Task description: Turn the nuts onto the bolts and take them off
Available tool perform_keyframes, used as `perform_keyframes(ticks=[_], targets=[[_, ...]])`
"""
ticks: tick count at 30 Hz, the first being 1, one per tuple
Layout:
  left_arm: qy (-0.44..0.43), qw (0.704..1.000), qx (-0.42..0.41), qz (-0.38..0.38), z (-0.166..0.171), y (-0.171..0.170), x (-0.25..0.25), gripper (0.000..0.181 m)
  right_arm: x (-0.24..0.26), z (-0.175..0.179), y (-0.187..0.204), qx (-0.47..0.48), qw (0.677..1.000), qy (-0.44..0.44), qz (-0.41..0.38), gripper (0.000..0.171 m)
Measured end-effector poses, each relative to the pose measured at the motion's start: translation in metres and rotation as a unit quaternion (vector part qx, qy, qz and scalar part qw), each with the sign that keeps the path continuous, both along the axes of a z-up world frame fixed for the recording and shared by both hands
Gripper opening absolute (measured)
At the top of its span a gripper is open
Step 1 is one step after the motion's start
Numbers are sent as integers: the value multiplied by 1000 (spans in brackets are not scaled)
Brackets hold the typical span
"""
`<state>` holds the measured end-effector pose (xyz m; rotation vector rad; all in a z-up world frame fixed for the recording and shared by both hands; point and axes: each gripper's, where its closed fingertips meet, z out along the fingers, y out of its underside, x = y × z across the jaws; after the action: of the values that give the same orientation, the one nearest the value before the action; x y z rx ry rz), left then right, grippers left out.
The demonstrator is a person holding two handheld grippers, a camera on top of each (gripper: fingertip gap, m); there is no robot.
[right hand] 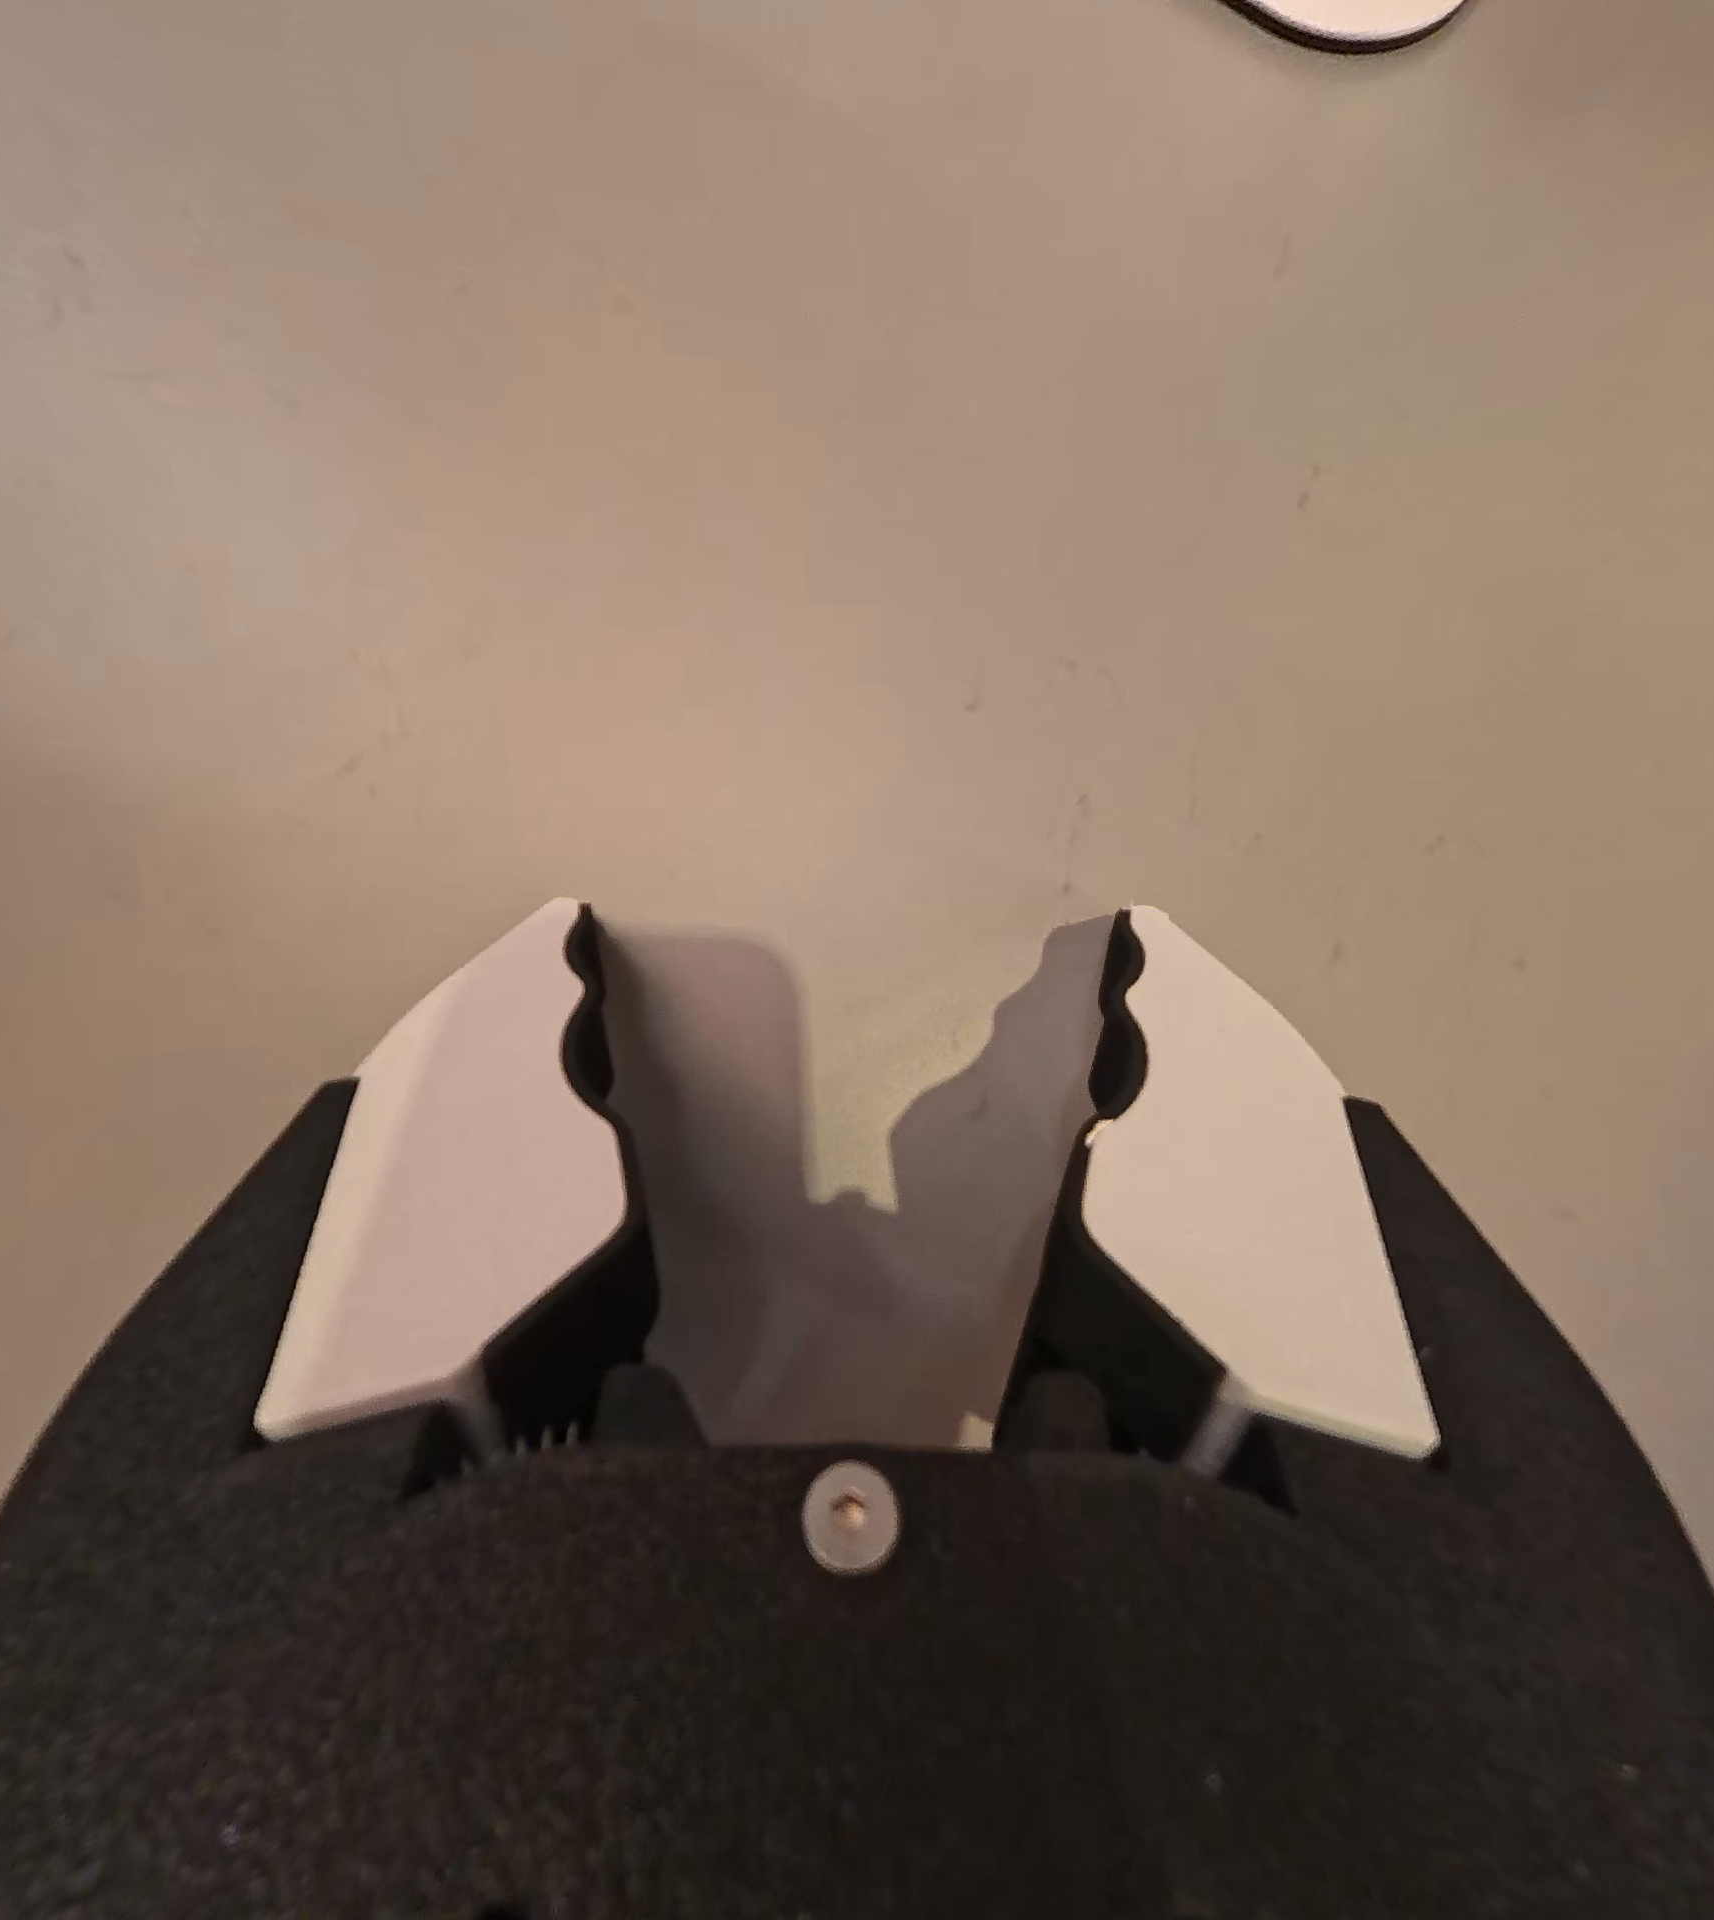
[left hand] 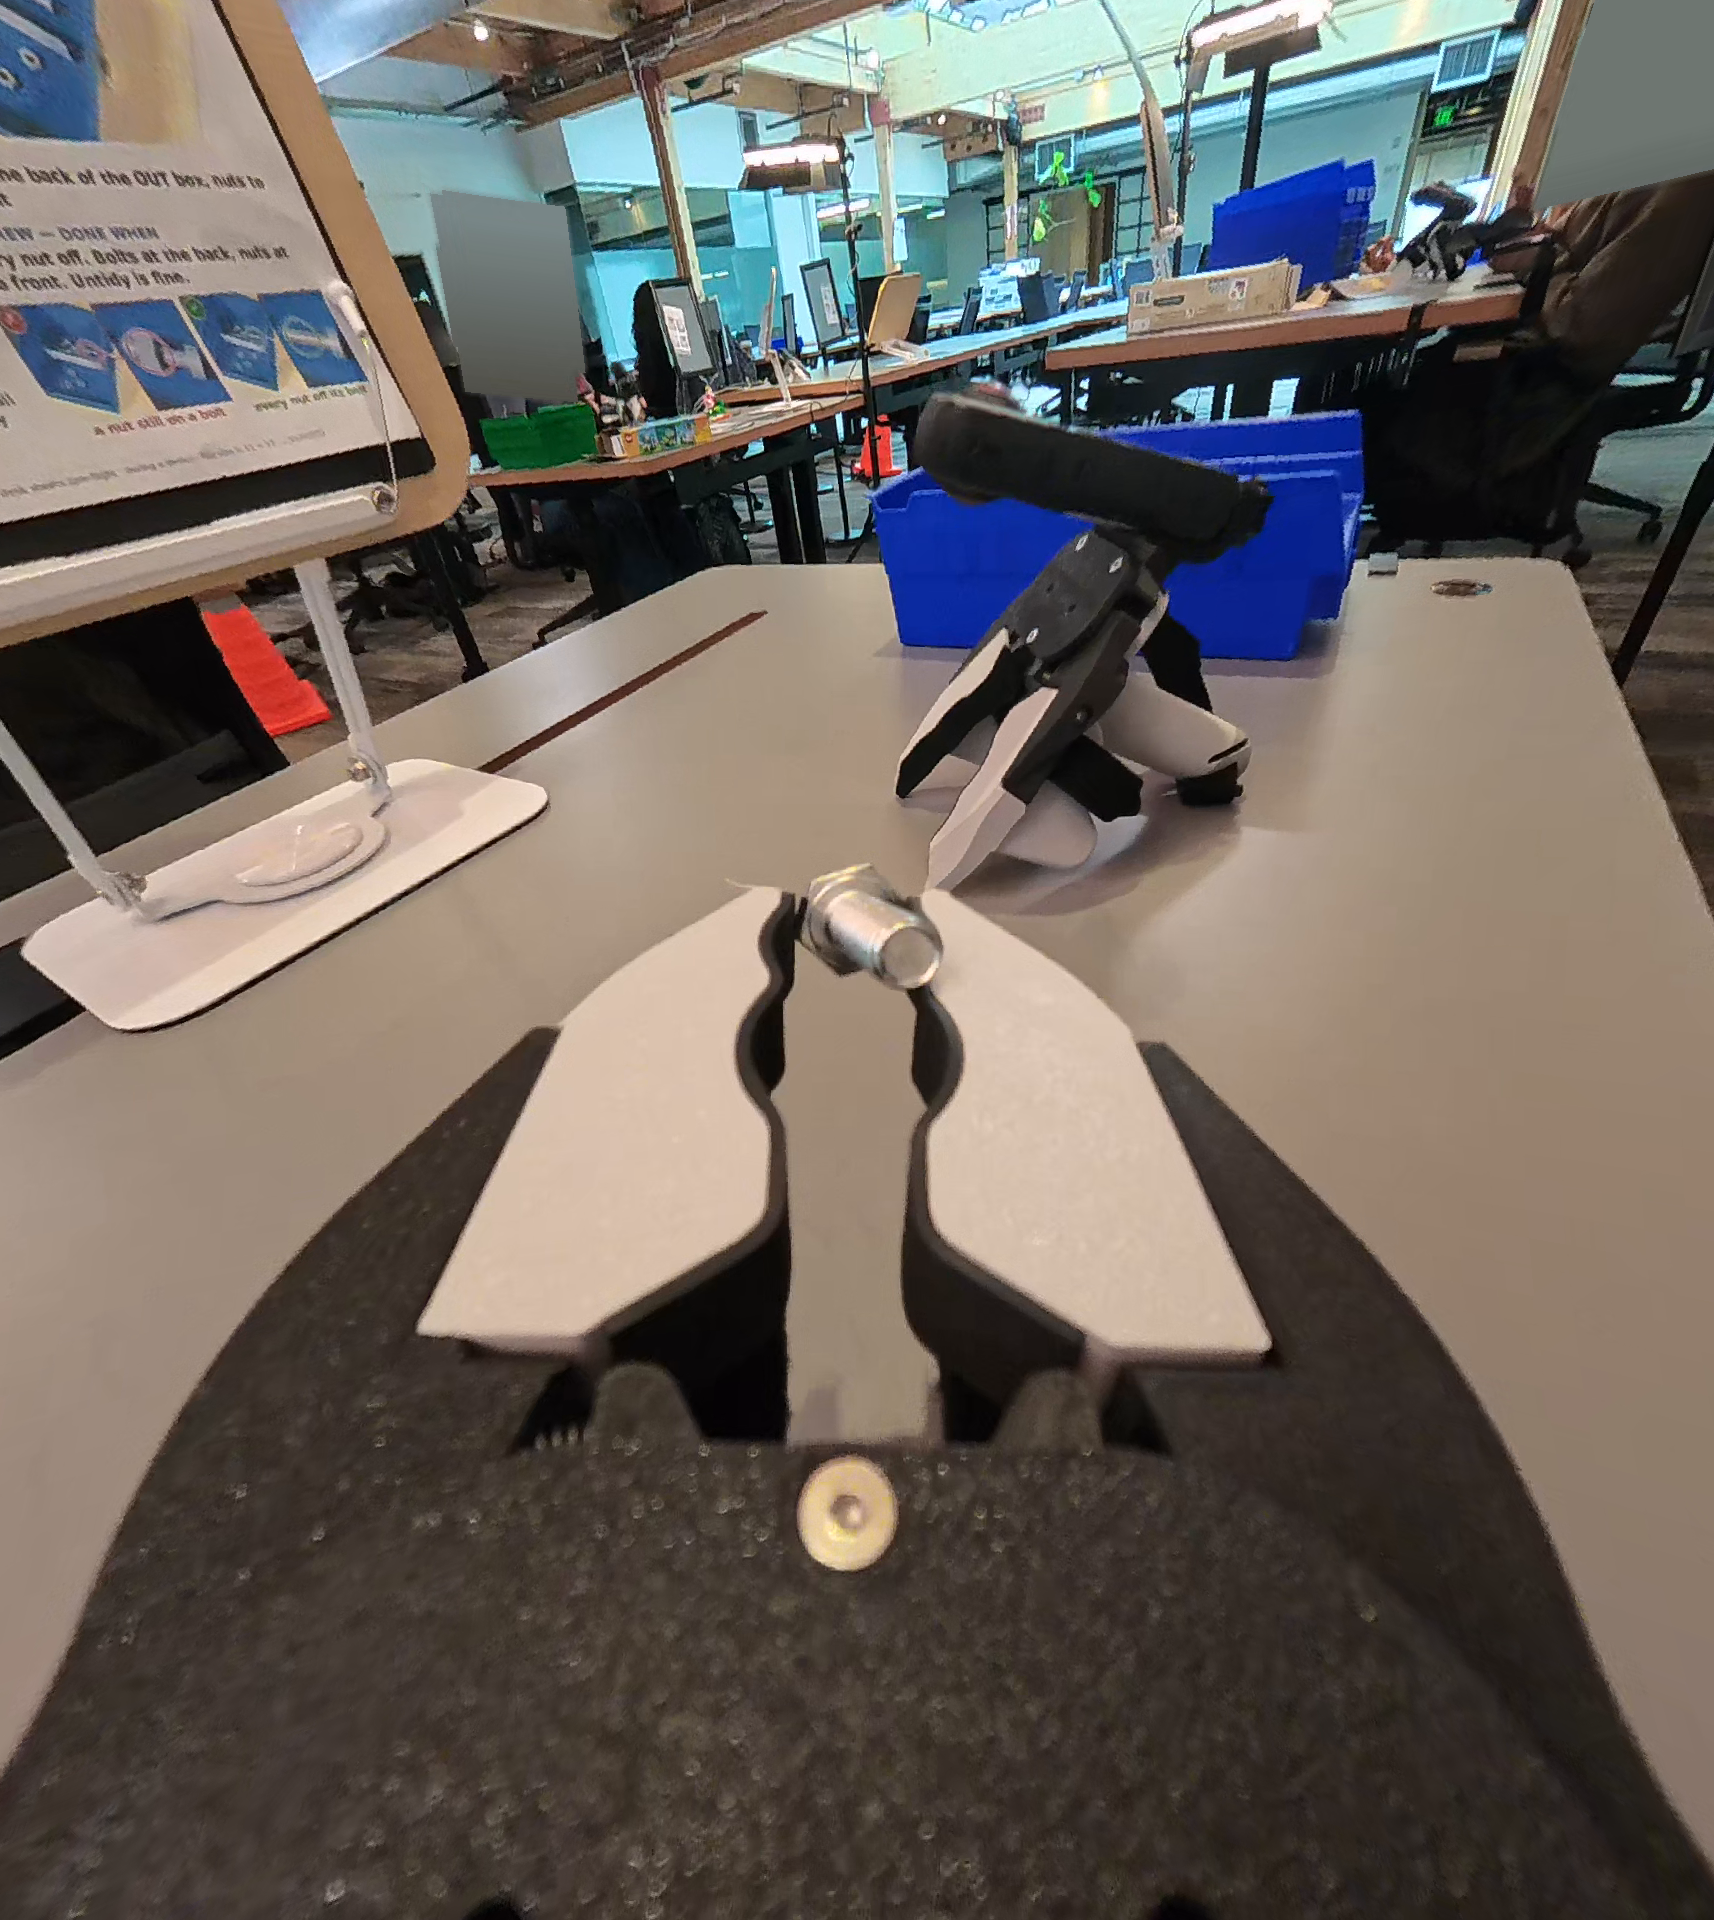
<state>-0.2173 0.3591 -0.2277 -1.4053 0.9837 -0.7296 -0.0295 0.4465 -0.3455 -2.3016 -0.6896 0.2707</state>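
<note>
Fingers of the left gripper pinch a silver bolt at their very tips. A nut sits on the bolt, at the end away from the camera. The bolt's long axis runs roughly along the finger direction, slanting a little to one side, with the plain shank end pointing back toward the camera and the nut end facing outward.

Beyond the bolt, the right gripper rests on the grey bench with its fingers angled down toward the bolt; one fingertip lies just beside the nut end. In the right wrist view, the right gripper has its fingers spread wide and holds nothing; only bare bench shows between them.

Judgement: the right gripper is the one positioned to turn the nut, since it faces the nut end while the left gripper holds the shank fixed.

Farther behind the bolt stands a blue bin. Left of the bolt, a white stand carries an instruction sheet.
</note>
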Motion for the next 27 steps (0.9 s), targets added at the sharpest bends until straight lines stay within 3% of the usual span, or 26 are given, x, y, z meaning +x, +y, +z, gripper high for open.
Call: perform_keyframes(ticks=[6,15,19,27], targets=[[-16,1000,9,-8,10,-4,-1,19,0,0,0,0,1000,0,0,91],[17,1000,6,-26,-5,-14,6,19,0,0,0,0,1000,0,0,91],[39,999,-23,-14,-8,-48,-10,19,0,0,0,0,1000,0,0,91],[39,994,-101,29,0,-168,-56,20,0,0,0,0,1000,0,0,91]])
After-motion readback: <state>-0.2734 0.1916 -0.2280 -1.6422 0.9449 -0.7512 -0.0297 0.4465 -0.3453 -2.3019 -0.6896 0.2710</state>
